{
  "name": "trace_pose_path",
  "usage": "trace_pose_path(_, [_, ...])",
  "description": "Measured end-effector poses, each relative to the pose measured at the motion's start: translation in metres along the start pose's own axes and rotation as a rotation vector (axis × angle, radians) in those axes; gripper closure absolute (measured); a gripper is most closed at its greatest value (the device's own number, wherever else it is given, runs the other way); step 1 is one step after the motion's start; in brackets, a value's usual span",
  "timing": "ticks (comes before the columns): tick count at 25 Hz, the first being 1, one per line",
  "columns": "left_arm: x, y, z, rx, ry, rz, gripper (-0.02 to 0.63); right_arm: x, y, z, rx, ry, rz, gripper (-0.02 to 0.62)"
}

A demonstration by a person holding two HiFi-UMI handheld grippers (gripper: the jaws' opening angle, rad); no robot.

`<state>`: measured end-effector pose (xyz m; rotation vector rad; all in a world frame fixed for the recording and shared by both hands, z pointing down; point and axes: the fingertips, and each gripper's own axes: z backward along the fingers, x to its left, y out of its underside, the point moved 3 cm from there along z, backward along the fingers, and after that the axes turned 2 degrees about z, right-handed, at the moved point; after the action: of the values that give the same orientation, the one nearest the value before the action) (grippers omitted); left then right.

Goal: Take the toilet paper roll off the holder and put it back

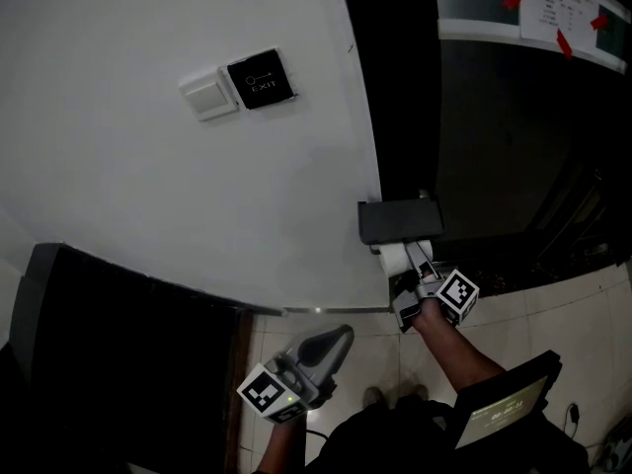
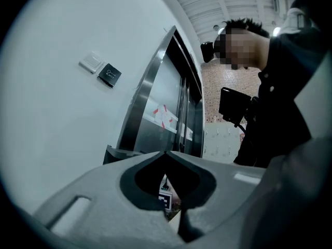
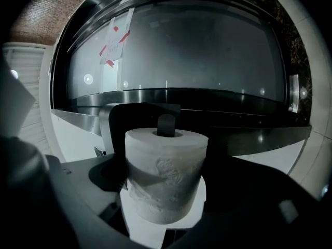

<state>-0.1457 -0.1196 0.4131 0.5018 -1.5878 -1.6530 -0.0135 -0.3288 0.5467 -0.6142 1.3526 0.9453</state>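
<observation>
A white toilet paper roll (image 1: pixel 394 258) sits on the peg of a dark wall holder (image 1: pixel 400 220) at the corner of the white wall. In the right gripper view the roll (image 3: pixel 165 175) stands upright, with the holder's peg (image 3: pixel 166 125) coming out of its core. My right gripper (image 1: pixel 407 258) reaches up to it, with a jaw against each side of the roll (image 3: pixel 165 191). My left gripper (image 1: pixel 341 336) hangs low and apart from the roll, pointing up along the wall. Its jaws (image 2: pixel 167 153) meet with nothing between them.
A black exit button (image 1: pixel 260 79) and a white switch (image 1: pixel 209 95) are on the white wall above. A dark metal door with a taped notice (image 1: pixel 558 3) stands right of the holder. Tiled floor (image 1: pixel 578 314) lies below. A dark cabinet (image 1: pixel 99 363) is at lower left.
</observation>
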Motion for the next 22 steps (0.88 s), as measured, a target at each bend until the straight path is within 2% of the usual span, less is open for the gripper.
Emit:
trace_pose_path(4, [0.002, 0.000, 0.002, 0.001, -0.005, 0.006, 0.608, -0.009, 0.007, -0.001, 0.031, -0.003, -0.028, 0.172])
trace_pose_path(7, [0.003, 0.000, 0.000, 0.001, -0.004, 0.008, 0.608, -0.002, 0.014, 0.000, 0.097, -0.048, 0.002, 0.170])
trace_pose_path(9, [0.003, 0.000, -0.003, -0.001, 0.002, 0.008, 0.609, 0.002, 0.017, 0.002, 0.131, -0.084, 0.018, 0.146])
trace_pose_path(14, [0.005, 0.003, -0.011, 0.007, 0.028, 0.014, 0.609, 0.002, 0.019, 0.018, 0.182, -0.110, 0.057, 0.140])
trace_pose_path(19, [0.002, 0.004, -0.026, 0.013, 0.073, 0.017, 0.609, 0.001, 0.020, 0.061, 0.237, -0.085, 0.159, 0.140])
trace_pose_path(22, [0.000, 0.002, -0.038, 0.003, 0.109, 0.029, 0.609, 0.008, 0.016, 0.089, 0.284, -0.067, 0.285, 0.158])
